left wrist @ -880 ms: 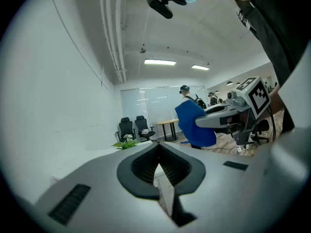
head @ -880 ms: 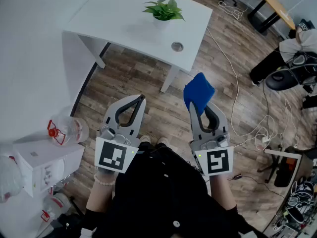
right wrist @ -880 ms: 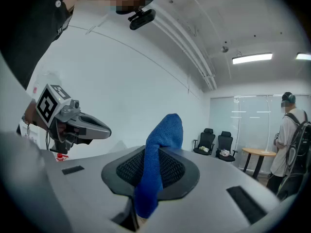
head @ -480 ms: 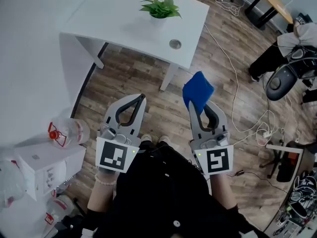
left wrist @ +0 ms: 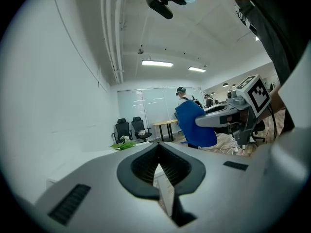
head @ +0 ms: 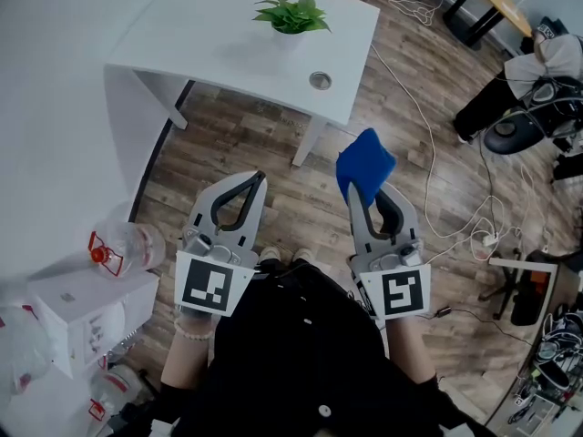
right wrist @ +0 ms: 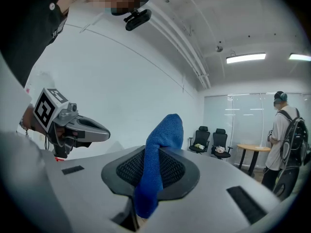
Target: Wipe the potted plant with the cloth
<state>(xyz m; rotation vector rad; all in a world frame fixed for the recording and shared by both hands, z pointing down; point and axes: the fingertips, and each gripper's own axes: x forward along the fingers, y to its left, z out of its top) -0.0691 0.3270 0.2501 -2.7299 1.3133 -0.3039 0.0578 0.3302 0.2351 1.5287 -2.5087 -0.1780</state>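
Note:
A small green potted plant (head: 291, 15) stands on a white table (head: 219, 53) far ahead of both grippers; its leaves (left wrist: 123, 145) show small in the left gripper view. My right gripper (head: 366, 188) is shut on a blue cloth (head: 364, 166), which sticks up between the jaws (right wrist: 160, 152). My left gripper (head: 258, 179) is shut with nothing in it, its tips meeting (left wrist: 158, 147). Both are held side by side over the wooden floor, well short of the table.
A round grommet hole (head: 320, 81) sits in the table near its right edge. Cables (head: 437, 189) trail over the floor at right. A white box (head: 77, 312) and clear water bottles (head: 127, 244) lie at left. Office chairs (head: 519, 130) and another person (right wrist: 284, 130) are at the far right.
The table and plant have shifted slightly left and up in the head view. Both grippers keep their place and grip.

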